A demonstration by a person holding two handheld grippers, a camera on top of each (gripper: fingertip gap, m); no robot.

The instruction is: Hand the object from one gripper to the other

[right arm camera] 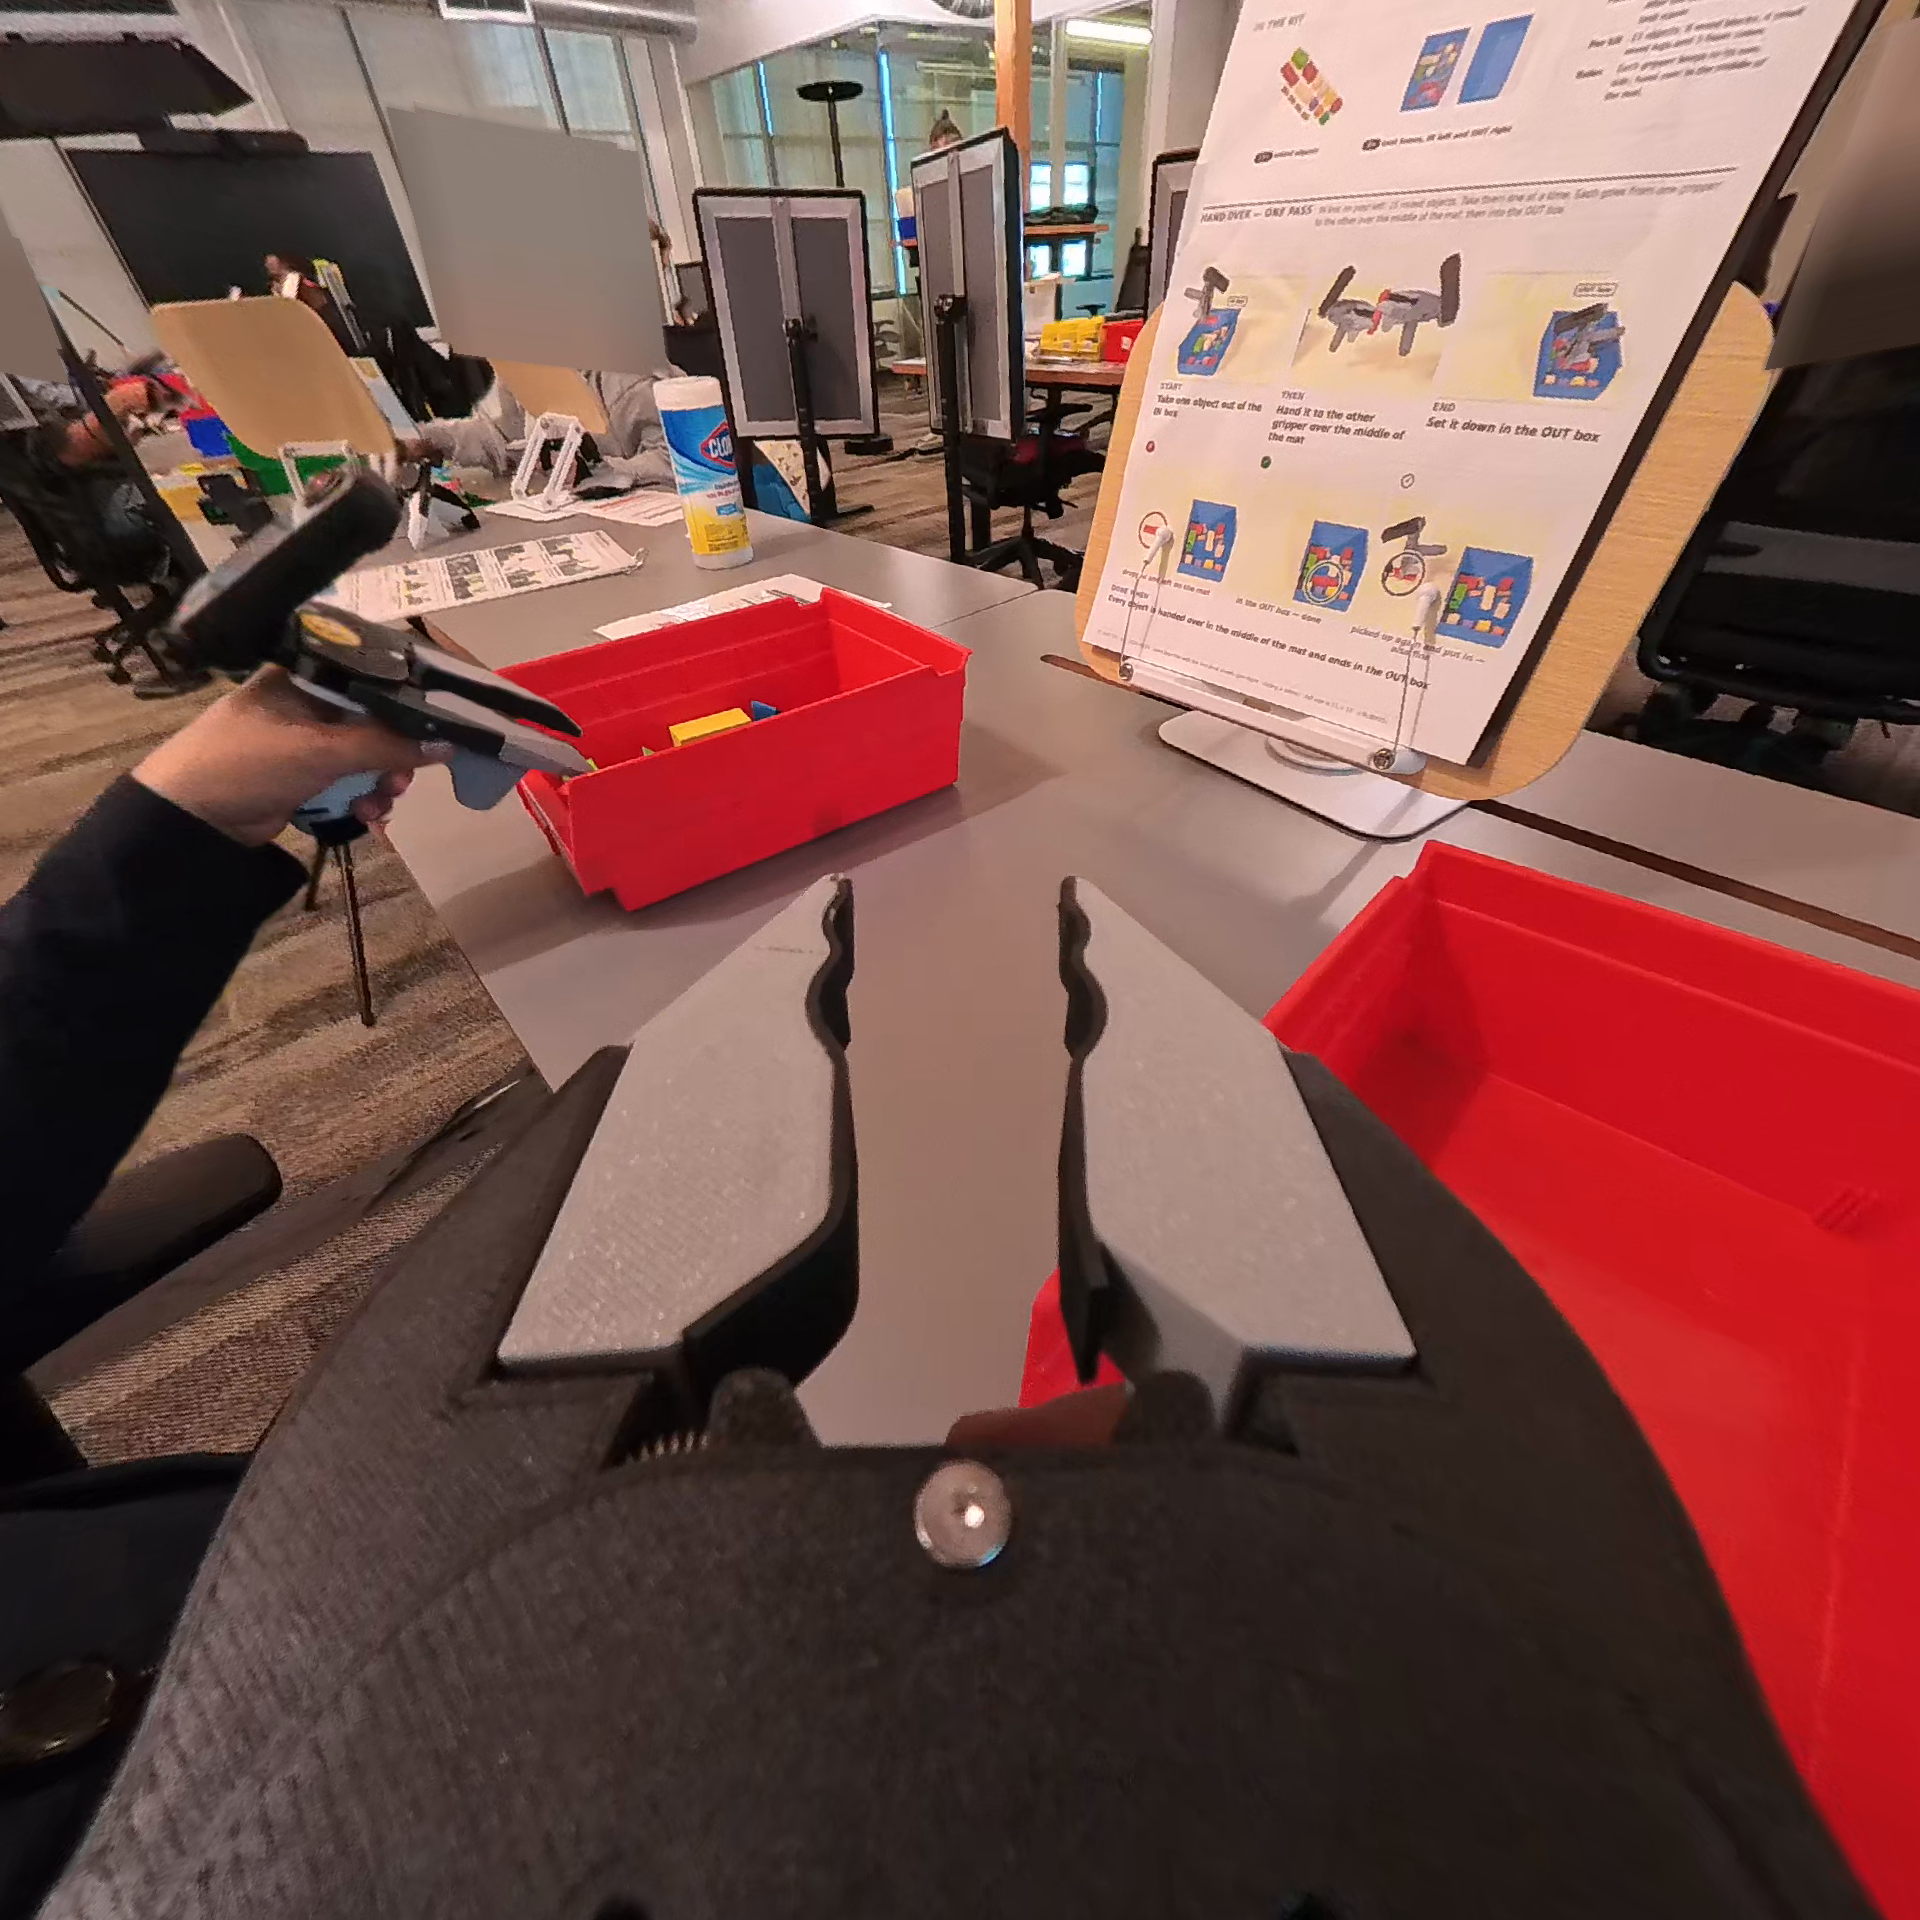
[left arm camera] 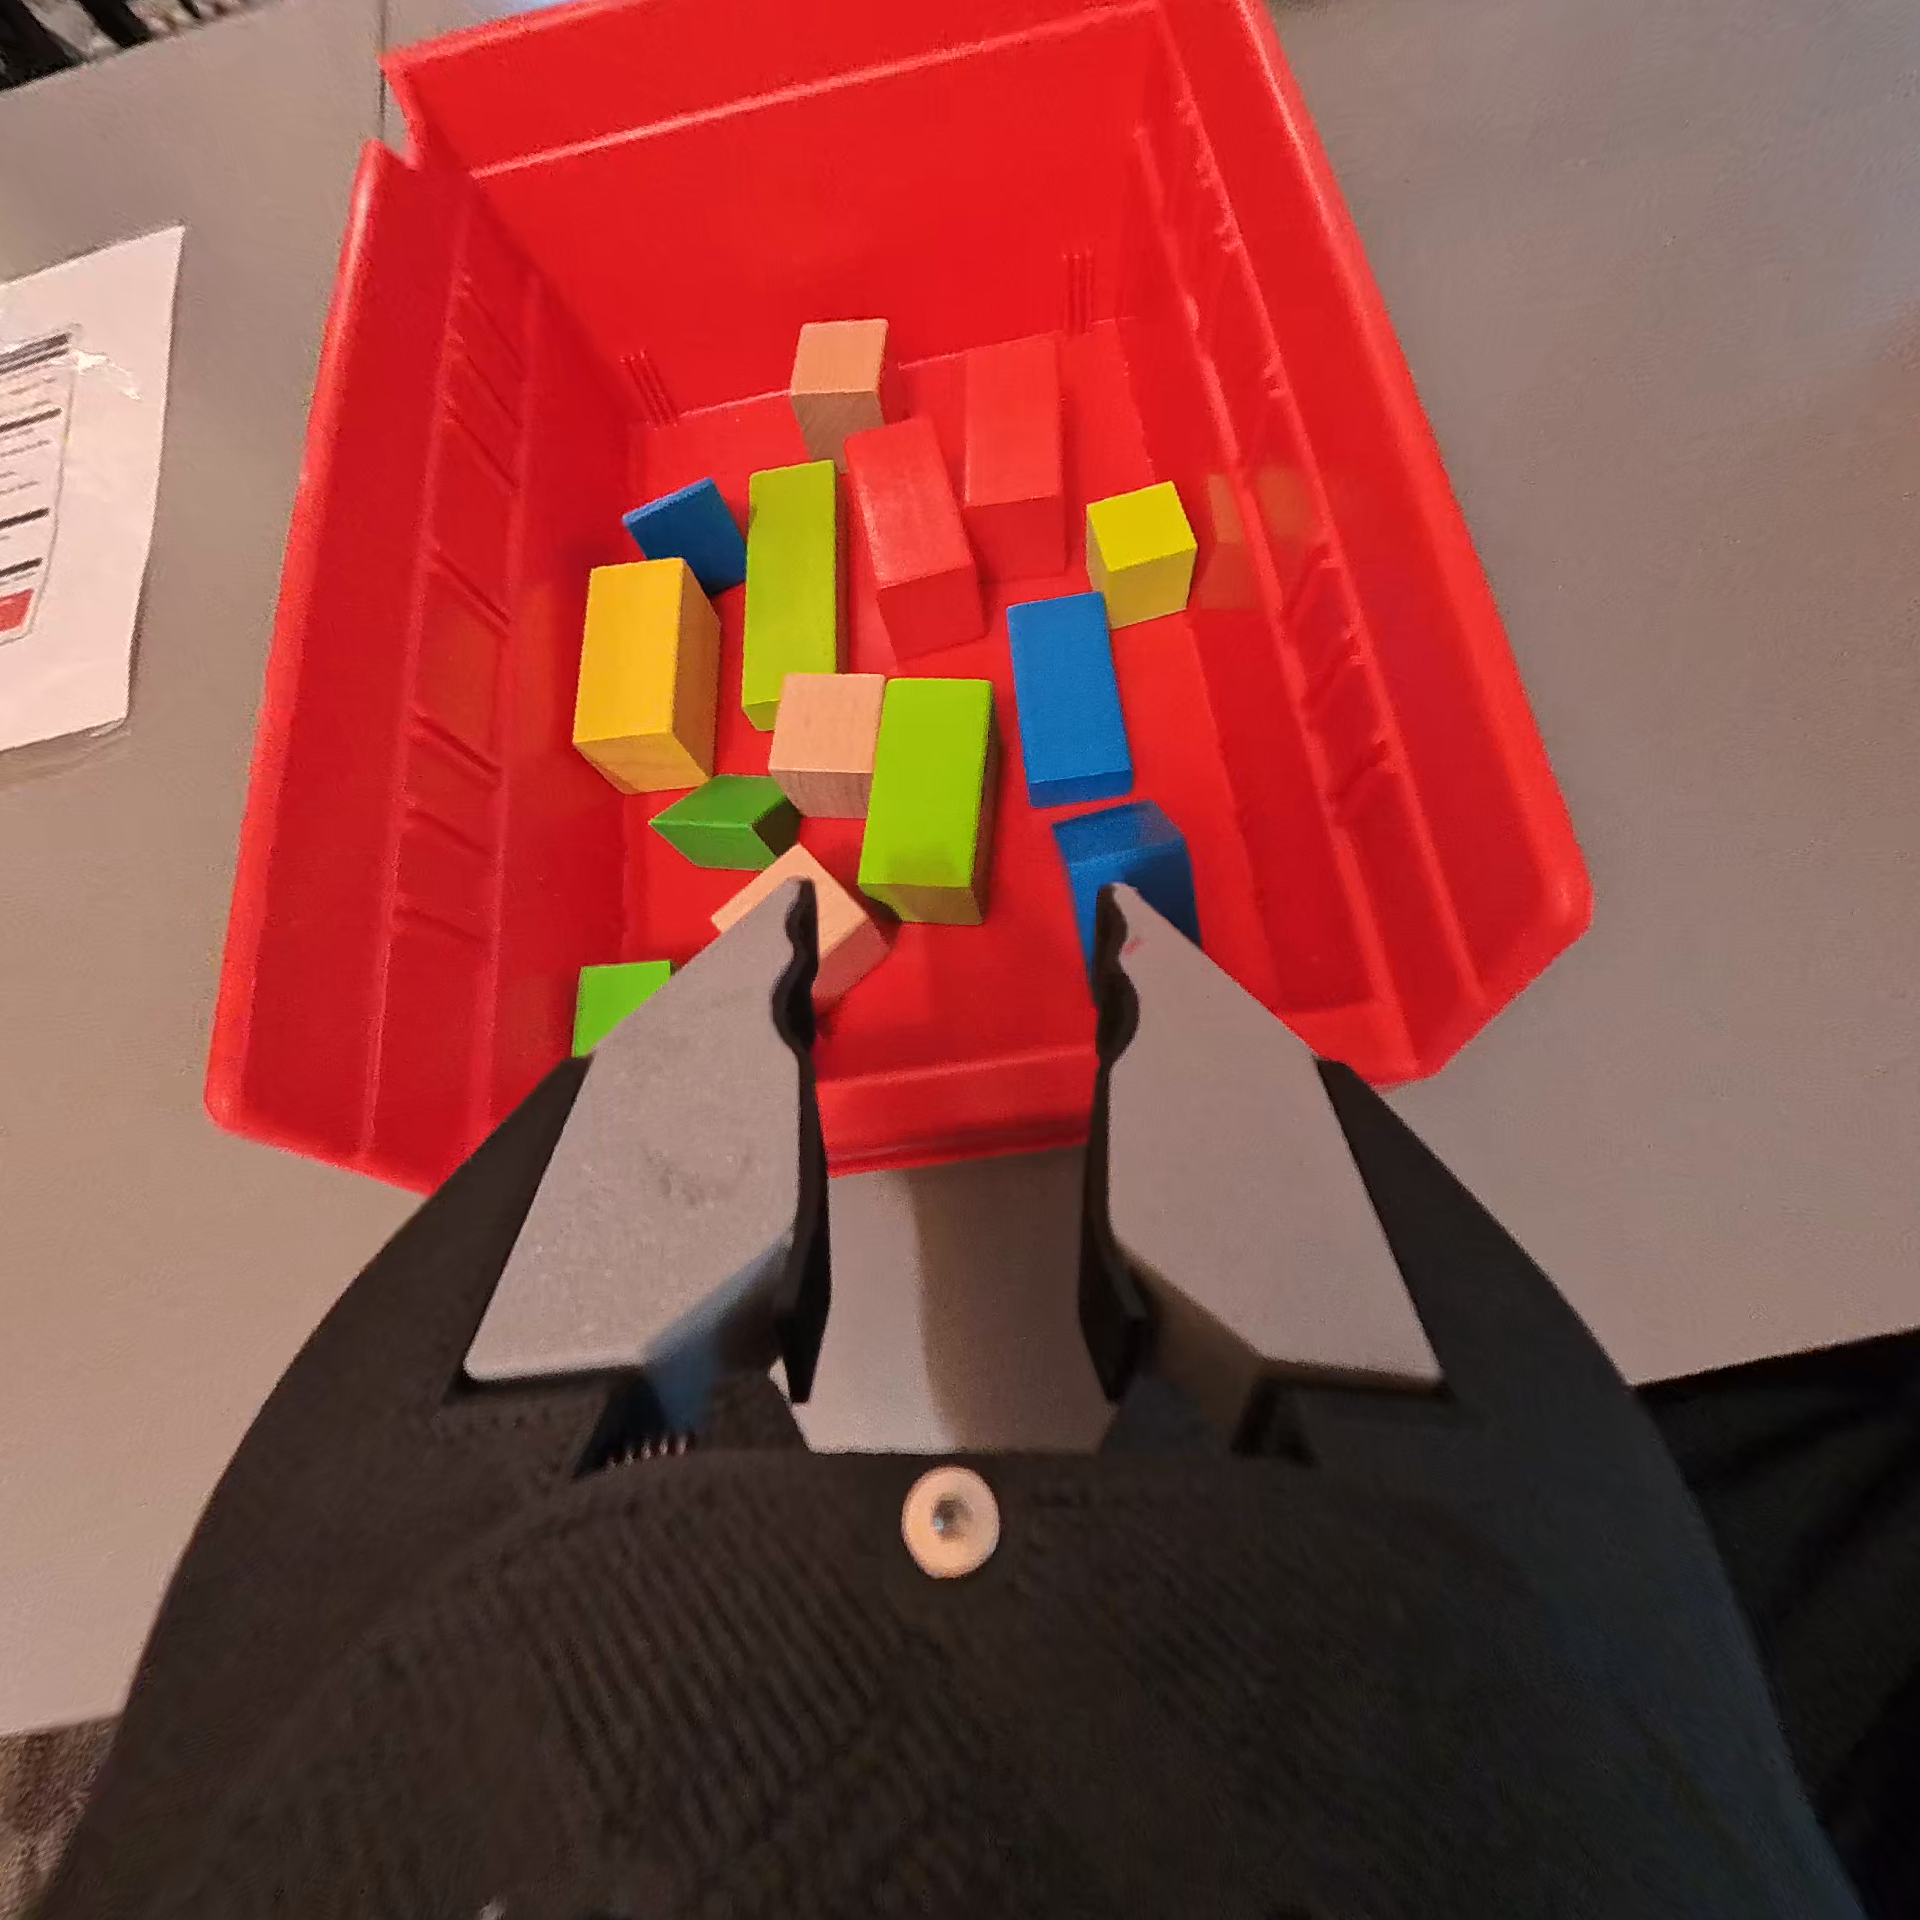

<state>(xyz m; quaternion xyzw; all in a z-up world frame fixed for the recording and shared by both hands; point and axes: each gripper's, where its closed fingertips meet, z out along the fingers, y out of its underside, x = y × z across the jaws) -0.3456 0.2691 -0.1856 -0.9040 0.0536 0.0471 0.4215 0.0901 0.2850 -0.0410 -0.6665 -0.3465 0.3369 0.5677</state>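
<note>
Item: left gripper (left arm camera: 951,899), jaws spread wide and holding nothing, poised over the near end of a red bin (left arm camera: 343,727) of wooden blocks; the tilt downward suggests a pick is being lined up. Between and just beyond the jaw tips lies bare bin floor; a light green block (left arm camera: 925,795) sits just ahead of the gap, a natural wood block (left arm camera: 831,925) lies partly under the left fingertip, and a blue block (left arm camera: 1127,852) lies behind the right fingertip. Which block is the object to be handed over cannot be told; all lie loose in the bin, none grasped. Item: right gripper (right arm camera: 956,904), jaws likewise parted and empty, held level over bare grey table (right arm camera: 1039,748), apparently waiting mid-table to receive. To the right of its jaws stands a second red bin (right arm camera: 1351,997), with no contents visible, likely the destination. Ahead and to the left of its jaws, the block bin appears with the left gripper at its near end. Beyond the jaws, an instruction sheet (right arm camera: 1403,416) stands propped on a stand.
</note>
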